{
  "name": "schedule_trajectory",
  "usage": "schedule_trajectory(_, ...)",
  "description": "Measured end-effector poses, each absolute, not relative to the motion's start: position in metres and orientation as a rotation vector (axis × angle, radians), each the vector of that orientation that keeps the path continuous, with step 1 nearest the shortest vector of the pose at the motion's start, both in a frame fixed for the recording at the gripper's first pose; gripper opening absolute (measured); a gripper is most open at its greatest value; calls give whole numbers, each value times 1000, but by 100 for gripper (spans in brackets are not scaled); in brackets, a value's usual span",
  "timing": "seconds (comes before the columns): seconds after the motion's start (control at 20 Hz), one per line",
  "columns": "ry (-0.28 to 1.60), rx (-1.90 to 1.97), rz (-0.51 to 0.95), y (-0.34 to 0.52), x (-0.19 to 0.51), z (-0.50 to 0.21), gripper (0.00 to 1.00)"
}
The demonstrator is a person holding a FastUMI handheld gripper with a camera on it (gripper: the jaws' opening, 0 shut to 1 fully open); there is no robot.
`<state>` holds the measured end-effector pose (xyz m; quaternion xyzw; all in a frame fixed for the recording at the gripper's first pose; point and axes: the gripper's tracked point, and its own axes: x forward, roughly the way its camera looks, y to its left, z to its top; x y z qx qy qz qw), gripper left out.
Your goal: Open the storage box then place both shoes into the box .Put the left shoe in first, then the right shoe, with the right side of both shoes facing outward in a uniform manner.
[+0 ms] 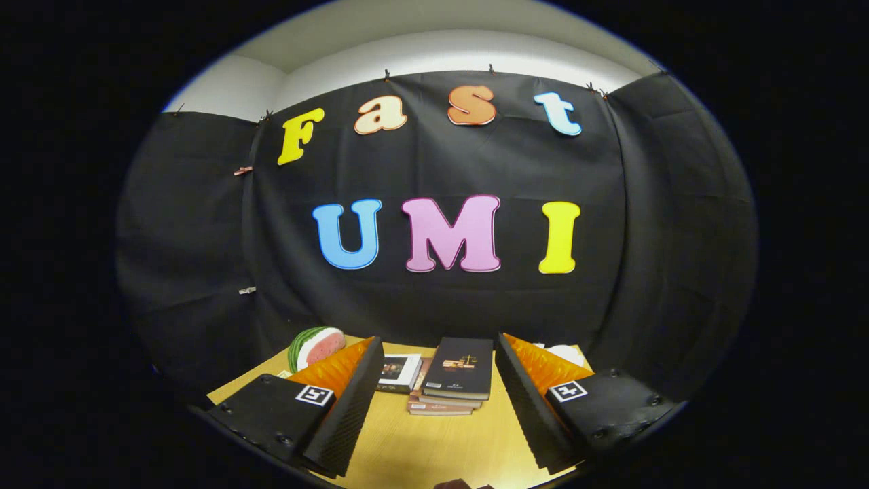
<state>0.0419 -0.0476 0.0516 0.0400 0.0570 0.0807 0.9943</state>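
My gripper (438,407) is open, held above a wooden table (414,455) and aimed at the booth's back wall. Its two fingers stand wide apart with nothing between them. Just ahead of the fingers, in the gap, lies a stack of books (451,380) with a dark-covered book on top.
A watermelon-slice toy (316,345) sits beyond the left finger near the table's far left corner. A smaller book with a picture cover (399,372) lies left of the stack. A white object (563,353) peeks out behind the right finger. The black cloth wall closes the table's far side.
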Motion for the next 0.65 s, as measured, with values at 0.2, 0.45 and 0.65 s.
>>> schedule_trajectory(0.2, 8, 61, 67, -63, 37, 76, 99)
schedule_trajectory(0.45, -21, 73, 2, -56, 19, 77, 99)
schedule_trajectory(0.65, 39, 46, -33, -40, 16, 55, 98)
